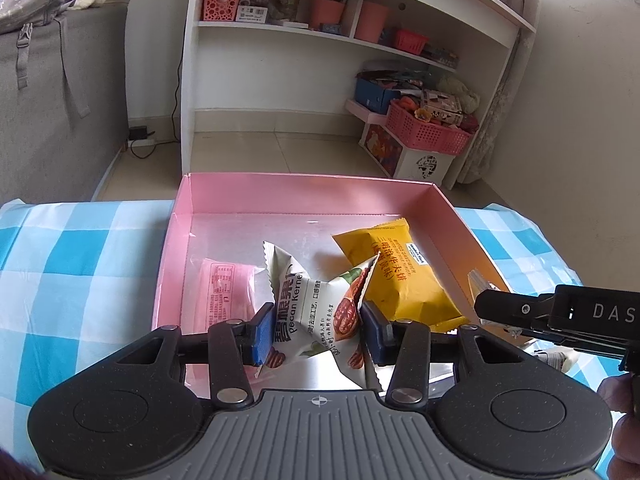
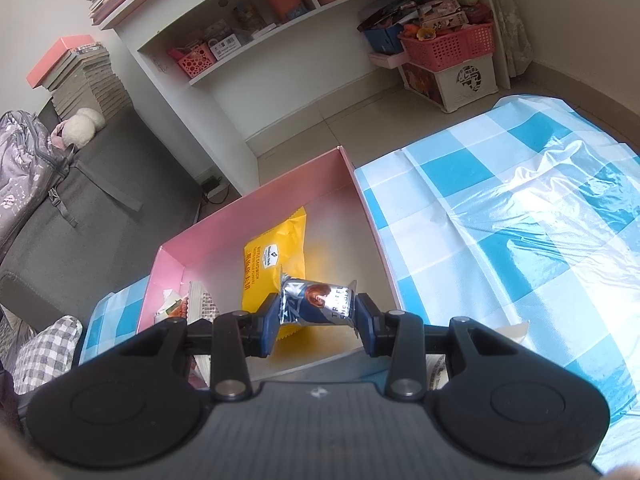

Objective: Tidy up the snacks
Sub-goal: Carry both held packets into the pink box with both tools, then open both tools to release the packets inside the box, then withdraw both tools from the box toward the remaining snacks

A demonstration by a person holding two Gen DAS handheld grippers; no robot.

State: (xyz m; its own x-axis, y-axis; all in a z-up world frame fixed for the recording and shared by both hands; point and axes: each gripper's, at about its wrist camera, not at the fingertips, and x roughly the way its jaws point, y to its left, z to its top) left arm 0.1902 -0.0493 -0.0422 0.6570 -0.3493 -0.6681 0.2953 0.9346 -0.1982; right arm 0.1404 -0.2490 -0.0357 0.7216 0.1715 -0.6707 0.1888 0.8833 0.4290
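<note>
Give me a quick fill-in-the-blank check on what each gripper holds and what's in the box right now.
1. The left gripper is shut on a white packet printed "Pecan ____".
2. The right gripper is shut on a silver-blue ____ chocolate.
3. The packet lying flat in the pink box, right of the white one, is ____.

Missing words: Kernel; truffle; yellow

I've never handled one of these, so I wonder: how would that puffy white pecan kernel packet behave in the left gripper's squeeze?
The white pecan kernel packet looks soft: it pinches in between the left gripper pads, so it probably crumples rather than resists. Its ends flare out unsupported, suggesting it is light. The glossy film may slip if the grip loosens.
</note>
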